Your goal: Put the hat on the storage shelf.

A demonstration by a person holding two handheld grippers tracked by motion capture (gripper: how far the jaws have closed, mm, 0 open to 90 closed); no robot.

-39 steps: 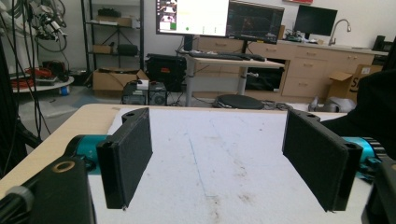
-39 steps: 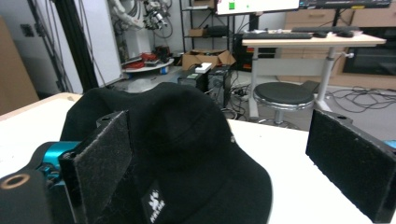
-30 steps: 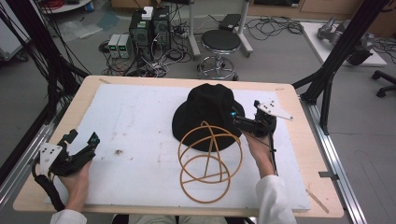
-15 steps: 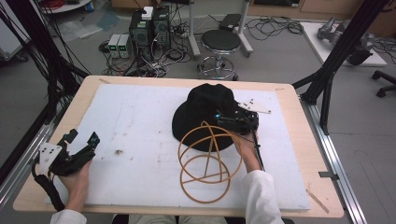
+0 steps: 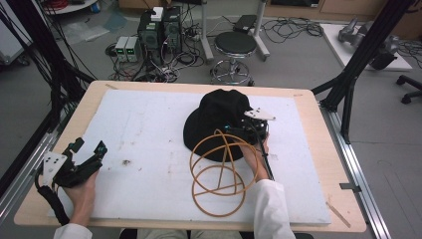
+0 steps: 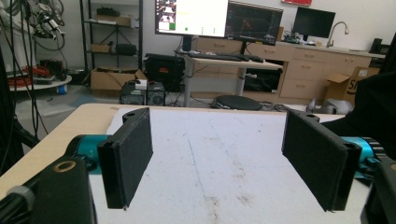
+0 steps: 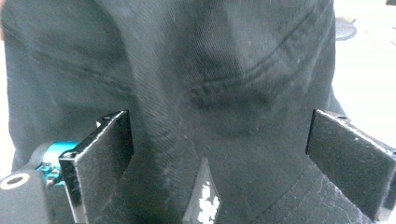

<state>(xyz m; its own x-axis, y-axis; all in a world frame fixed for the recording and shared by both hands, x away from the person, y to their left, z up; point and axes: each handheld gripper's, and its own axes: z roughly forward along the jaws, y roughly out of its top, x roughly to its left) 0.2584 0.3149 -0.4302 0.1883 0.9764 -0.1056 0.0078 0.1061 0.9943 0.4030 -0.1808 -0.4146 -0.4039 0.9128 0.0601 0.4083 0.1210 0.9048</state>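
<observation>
White table mat [image 5: 149,124] bears a black hat [image 5: 219,119]; right gripper [image 5: 239,130] wide over it, left gripper [image 5: 87,149] wide

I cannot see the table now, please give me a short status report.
Right gripper open, over the black hat, jaws either side of the crown. Left gripper open, holding nothing, at the table's near left. Wire ring frame against the hat's near brim.

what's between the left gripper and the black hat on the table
In the high view, bare white mat with a few small dark specks lies between the left gripper and the black hat; the wire ring stand sits nearer the person.
</observation>
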